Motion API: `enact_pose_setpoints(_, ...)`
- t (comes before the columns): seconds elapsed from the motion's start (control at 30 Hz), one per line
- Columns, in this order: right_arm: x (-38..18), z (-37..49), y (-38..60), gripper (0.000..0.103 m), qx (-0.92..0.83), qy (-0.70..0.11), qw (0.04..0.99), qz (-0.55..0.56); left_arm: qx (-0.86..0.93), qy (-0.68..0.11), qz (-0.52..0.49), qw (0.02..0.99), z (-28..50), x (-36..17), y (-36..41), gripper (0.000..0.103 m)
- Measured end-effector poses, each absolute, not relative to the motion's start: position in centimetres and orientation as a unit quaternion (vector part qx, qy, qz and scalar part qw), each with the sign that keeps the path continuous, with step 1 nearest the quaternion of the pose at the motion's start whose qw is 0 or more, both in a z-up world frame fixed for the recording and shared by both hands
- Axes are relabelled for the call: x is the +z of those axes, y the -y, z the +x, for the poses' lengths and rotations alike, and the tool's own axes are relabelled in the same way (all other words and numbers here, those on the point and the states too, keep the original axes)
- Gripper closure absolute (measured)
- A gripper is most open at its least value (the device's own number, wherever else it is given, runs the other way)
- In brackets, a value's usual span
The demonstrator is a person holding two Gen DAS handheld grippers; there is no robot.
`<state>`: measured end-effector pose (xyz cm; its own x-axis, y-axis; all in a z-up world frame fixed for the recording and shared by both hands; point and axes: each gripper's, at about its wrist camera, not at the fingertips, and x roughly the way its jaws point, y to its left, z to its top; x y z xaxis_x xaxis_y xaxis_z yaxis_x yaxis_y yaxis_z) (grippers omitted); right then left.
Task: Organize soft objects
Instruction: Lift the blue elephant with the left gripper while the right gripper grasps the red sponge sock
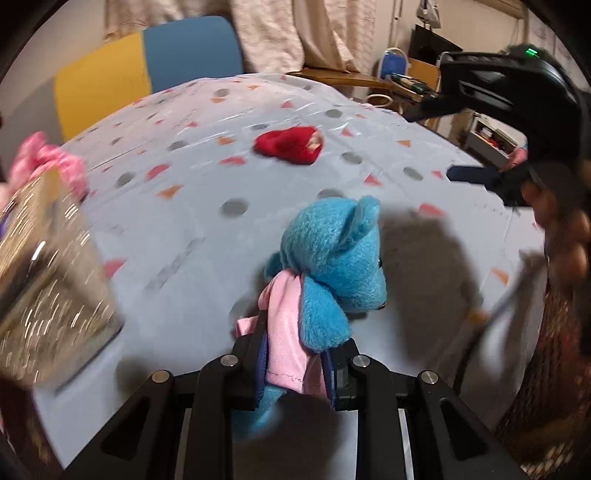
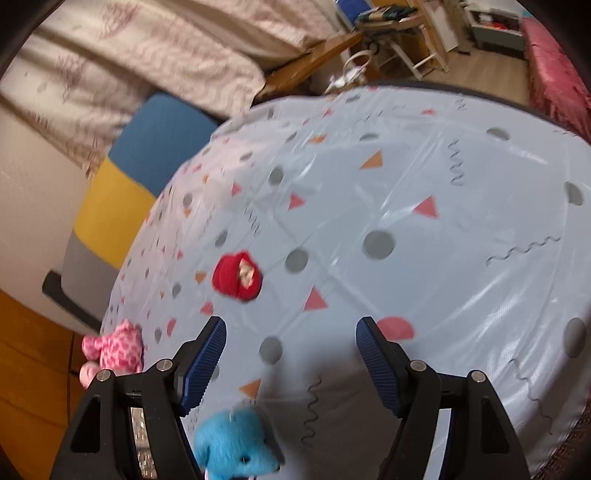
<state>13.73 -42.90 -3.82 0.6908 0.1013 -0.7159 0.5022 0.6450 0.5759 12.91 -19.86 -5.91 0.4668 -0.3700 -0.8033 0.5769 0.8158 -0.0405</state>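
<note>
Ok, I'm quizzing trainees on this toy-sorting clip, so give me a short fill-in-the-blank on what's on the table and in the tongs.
1. The left tongs are shut on a ____ teddy bear.
2. The bear wears a ____ ribbon.
3. The right tongs are ____ and hold nothing.
4. Alone mid-table lies a ____ plush.

Missing words: blue; pink; open; red

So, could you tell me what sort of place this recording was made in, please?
Most likely a lived-in room at home, perhaps a bedroom: patterned curtains hang behind a cloth-covered table, a padded blue-and-yellow chair stands beside it, and cluttered wooden furniture sits at the back.
</note>
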Motion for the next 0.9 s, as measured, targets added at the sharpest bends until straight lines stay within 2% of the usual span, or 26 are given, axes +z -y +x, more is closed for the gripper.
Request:
enact_pose_setpoints(0.17, -4.2, 15.9, 40.0, 0.029, -0.071, -0.432, 0.827, 0.353, -0.246, -0.413, 0.13, 0.867, 9.9, -6.6, 16.0, 0.077)
enact_pose_setpoints(0.37, -1.9, 22.2, 35.3, 0.029, -0.003, -0.477, 0.865, 0.158, -0.244, -0.413, 0.124, 0.869, 10.2, -7.0, 15.3, 0.073)
enact_pose_setpoints(0.53, -2.7, 28.3, 33.2, 0.029, -0.009, -0.501, 0.865, 0.028, -0.243, -0.423, 0.112, 0.866, 10.9, -7.3, 15.5, 0.066)
enact_pose_setpoints(0.8, -6.8, 34.1, 32.7, 0.03, -0.028, -0.545, 0.836, -0.052, -0.238, -0.44, 0.089, 0.861, 12.0, -7.9, 15.0, 0.061)
enact_pose_setpoints(0.83, -7.4, 34.2, 32.8, 0.052, -0.029, -0.551, 0.832, -0.053, -0.238, -0.439, 0.089, 0.862, 12.0, -8.0, 15.0, 0.06)
enact_pose_setpoints(0.87, -7.9, 34.0, 32.9, 0.065, -0.023, -0.558, 0.828, -0.045, -0.239, -0.439, 0.089, 0.862, 11.9, -8.0, 15.0, 0.059)
enact_pose_setpoints(0.9, -7.9, 33.6, 33.0, 0.065, -0.021, -0.556, 0.83, -0.037, -0.24, -0.439, 0.09, 0.861, 11.9, -8.0, 15.1, 0.057)
